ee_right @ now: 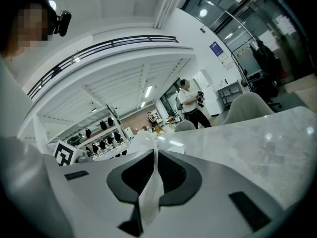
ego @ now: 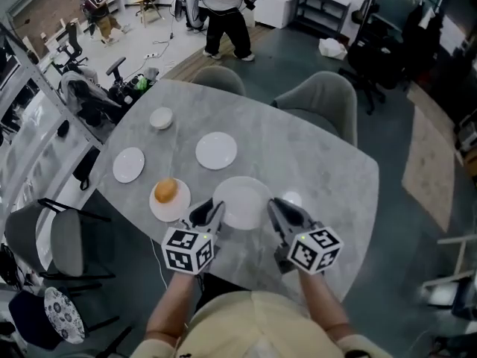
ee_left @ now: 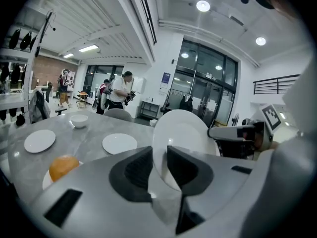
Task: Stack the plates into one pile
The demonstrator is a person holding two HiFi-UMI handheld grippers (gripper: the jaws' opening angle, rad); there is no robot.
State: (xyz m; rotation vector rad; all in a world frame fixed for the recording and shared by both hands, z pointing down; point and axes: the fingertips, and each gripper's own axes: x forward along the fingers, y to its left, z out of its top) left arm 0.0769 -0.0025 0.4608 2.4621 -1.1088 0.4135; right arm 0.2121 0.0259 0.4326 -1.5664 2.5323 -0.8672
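Note:
A large white plate (ego: 242,198) is near the table's front edge, with a gripper on each side of it. My left gripper (ego: 215,210) is shut on its left rim; in the left gripper view the plate (ee_left: 185,128) stands on edge between the jaws of the left gripper (ee_left: 159,155). My right gripper (ego: 274,206) is shut on the opposite rim, and the plate's thin edge (ee_right: 150,182) runs between the jaws of the right gripper (ee_right: 154,165). A second white plate (ego: 216,150) lies in the middle of the table. A smaller plate (ego: 128,164) lies at the left.
Just left of my left gripper, a plate (ego: 179,206) carries an orange bun (ego: 165,190). A small white bowl (ego: 161,118) stands at the far left of the grey table (ego: 313,162). Two grey chairs (ego: 320,99) stand at the far side. A person stands beyond.

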